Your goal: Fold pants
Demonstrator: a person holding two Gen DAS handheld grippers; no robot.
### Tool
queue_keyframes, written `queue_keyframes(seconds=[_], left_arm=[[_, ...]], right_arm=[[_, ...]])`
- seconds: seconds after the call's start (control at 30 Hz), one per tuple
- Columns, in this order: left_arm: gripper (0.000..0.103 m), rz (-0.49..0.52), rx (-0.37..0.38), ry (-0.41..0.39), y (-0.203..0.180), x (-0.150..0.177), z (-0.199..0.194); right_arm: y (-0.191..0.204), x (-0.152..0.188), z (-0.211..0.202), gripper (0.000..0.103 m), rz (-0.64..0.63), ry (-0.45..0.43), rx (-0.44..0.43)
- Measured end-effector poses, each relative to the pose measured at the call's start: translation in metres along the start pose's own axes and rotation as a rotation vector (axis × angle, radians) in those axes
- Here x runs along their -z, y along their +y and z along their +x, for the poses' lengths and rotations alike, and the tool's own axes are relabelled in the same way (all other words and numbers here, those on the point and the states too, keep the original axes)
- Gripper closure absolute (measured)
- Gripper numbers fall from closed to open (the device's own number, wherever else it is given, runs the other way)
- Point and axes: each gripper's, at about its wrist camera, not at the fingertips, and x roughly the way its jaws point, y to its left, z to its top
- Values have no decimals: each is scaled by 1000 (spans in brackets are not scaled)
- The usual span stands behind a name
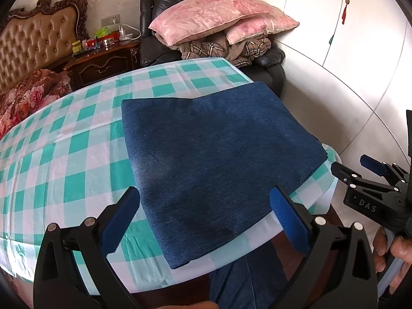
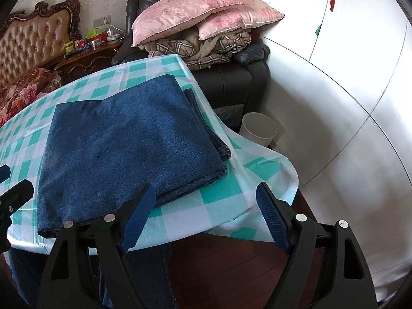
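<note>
"DAS" is printed in white on the right gripper (image 1: 360, 177) at the right edge of the left wrist view. Both it and the left gripper (image 1: 203, 219) gape wide, empty, touching nothing. Folded pants (image 1: 219, 154) lie mid-frame on the checked tabletop (image 1: 64, 154).

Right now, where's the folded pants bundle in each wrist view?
Left wrist: folded pants fill the centre, near edge between the open left gripper.
Right wrist: folded pants centre-left, left of the open right gripper.
Shared landmark: pink pillows on the dark armchair.
</note>
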Motion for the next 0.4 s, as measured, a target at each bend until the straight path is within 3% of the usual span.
queue_keyframes(seconds=[0.17, 0.27, 0.4], left_arm=[[2, 0, 45, -61, 1, -3, -2], [2, -42, 82, -97, 26, -2, -17], [2, -227, -154, -183, 111, 20, -50]], right_arm=[[-3, 2, 4, 22, 20, 3, -3], [-6, 0, 11, 20, 41, -1, -15], [-20, -5, 28, 20, 128, -21, -15]])
